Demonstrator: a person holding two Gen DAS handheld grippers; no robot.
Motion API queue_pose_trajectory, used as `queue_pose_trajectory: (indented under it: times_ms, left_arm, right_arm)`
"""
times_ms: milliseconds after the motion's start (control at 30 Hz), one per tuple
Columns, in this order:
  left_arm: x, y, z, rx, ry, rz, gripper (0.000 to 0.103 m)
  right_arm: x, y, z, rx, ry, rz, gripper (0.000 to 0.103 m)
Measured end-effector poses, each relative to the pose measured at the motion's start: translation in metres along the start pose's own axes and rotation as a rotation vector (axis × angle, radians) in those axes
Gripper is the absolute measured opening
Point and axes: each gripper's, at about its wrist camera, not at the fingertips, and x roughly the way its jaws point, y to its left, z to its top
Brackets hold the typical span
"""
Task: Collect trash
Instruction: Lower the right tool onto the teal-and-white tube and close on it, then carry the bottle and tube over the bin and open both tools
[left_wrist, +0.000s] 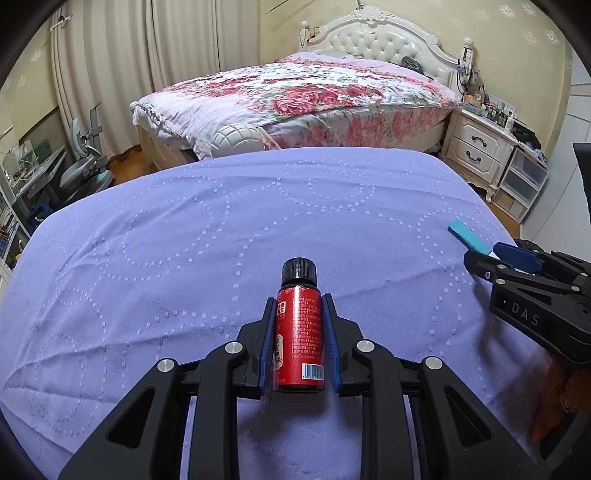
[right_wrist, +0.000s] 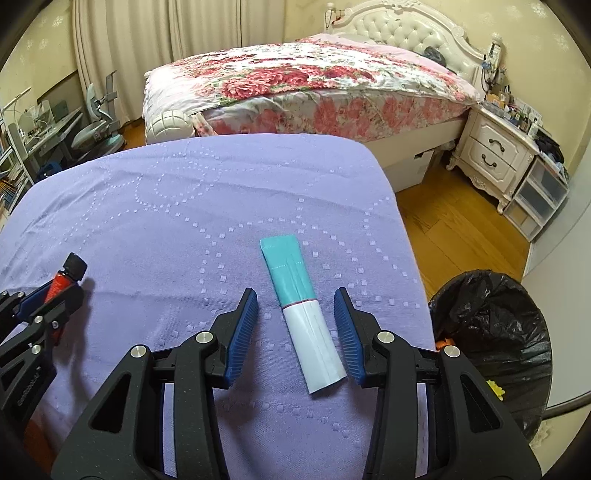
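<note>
Two-handed trash collection over a table draped in a lilac dotted cloth (right_wrist: 177, 206). The left gripper (left_wrist: 300, 306) is clenched on a small red-labelled glass bottle with a black screw cap (left_wrist: 298, 332), its 2 blue pads pressed against the bottle's sides. The right gripper (right_wrist: 295, 314) stands released: its 2 blue pads flank, without touching, a flat teal-and-white squeeze tube (right_wrist: 304, 317) lying on the cloth. A waste bin lined with a black plastic bag (right_wrist: 491, 332) sits on the wooden floor just beyond the table's right edge.

Likely faults, judged from this arrangement:
1. The tube lies skewed between the pads and nearer the right one; closing now could nudge it sideways or pinch only 1 edge, so it twists free.
2. A low grasp could catch the loose cloth together with the thin tube and drag it.
3. The bottle's smooth, round body may slip or pivot if tilted during the carry towards the bin.
4. The 2 grippers are close and could collide.
</note>
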Motion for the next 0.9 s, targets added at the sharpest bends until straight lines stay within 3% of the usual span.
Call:
queue_pose_trajectory:
  times_ms: [200, 900]
  left_arm:
    - [-0.002, 0.001, -0.004, -0.014, -0.001, -0.009, 0.025]
    - [-0.037, -0.032, -0.035, 0.016, -0.04, -0.075, 0.025]
  right_arm:
    - [-0.005, 0.002, -0.005, -0.012, 0.004, 0.007, 0.019]
    - [-0.077, -0.013, -0.064, 0.041, -0.075, 0.025, 0.017]
